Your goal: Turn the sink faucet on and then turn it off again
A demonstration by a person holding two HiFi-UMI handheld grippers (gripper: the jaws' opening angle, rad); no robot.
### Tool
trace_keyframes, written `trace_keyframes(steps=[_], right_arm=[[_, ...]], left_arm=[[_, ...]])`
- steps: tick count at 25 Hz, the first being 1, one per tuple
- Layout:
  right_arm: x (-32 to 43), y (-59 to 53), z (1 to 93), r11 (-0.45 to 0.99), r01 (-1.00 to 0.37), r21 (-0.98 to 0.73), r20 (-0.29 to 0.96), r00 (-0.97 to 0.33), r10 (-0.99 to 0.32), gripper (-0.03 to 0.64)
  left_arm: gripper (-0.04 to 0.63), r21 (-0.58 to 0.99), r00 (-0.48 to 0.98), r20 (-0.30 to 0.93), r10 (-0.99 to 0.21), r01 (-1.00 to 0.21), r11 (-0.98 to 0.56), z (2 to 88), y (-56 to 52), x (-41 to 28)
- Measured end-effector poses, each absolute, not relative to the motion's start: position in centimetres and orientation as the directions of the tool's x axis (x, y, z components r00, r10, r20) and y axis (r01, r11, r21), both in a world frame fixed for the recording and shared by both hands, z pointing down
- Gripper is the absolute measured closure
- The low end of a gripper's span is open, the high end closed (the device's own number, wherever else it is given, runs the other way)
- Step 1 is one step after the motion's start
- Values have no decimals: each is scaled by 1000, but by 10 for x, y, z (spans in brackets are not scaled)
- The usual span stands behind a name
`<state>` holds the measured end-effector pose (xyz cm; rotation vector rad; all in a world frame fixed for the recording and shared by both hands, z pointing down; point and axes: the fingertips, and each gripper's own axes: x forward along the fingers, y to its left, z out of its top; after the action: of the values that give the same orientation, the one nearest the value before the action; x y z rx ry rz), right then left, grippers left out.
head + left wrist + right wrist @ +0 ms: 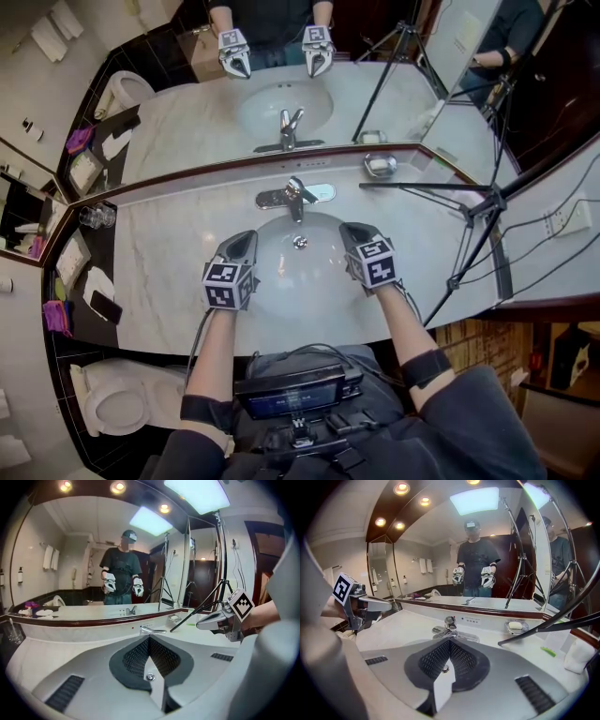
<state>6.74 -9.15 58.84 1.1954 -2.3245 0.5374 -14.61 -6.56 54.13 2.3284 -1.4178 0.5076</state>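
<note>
The chrome faucet (293, 195) stands at the back of the white sink basin (281, 281), its lever over the spout, and I see no water running. My left gripper (246, 236) hovers over the basin's left side with its jaws shut on nothing. Level with it over the right side, my right gripper (352, 229) is also shut and empty. Both point toward the faucet and stay short of it. In the left gripper view the faucet (151, 630) lies just beyond the closed tips, with the right gripper (200, 625) off to the side. The right gripper view shows the faucet (449, 629) ahead and the left gripper (390, 605).
A soap dish (380, 166) sits right of the faucet. A black tripod (478, 202) stands on the counter's right part. A glass (97, 217) stands at the far left, with a phone (105, 307) on the dark ledge. The mirror (394, 103) backs the counter; a toilet (117, 403) stands lower left.
</note>
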Motion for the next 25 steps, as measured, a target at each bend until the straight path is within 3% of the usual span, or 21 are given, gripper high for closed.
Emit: trace_keyframes(steps=[14, 21, 25], right_arm=[[65, -91, 598, 575, -815, -67, 577, -502, -644, 595], [44, -101, 611, 685, -701, 198, 628, -445, -638, 590], [35, -118, 623, 737, -548, 395, 645, -405, -648, 498]], left_arm=[[595, 104, 403, 482, -778, -908, -406, 546, -58, -150], [595, 107, 401, 486, -776, -909, -402, 552, -68, -151], [595, 111, 400, 491, -773, -910, -400, 558, -74, -149]])
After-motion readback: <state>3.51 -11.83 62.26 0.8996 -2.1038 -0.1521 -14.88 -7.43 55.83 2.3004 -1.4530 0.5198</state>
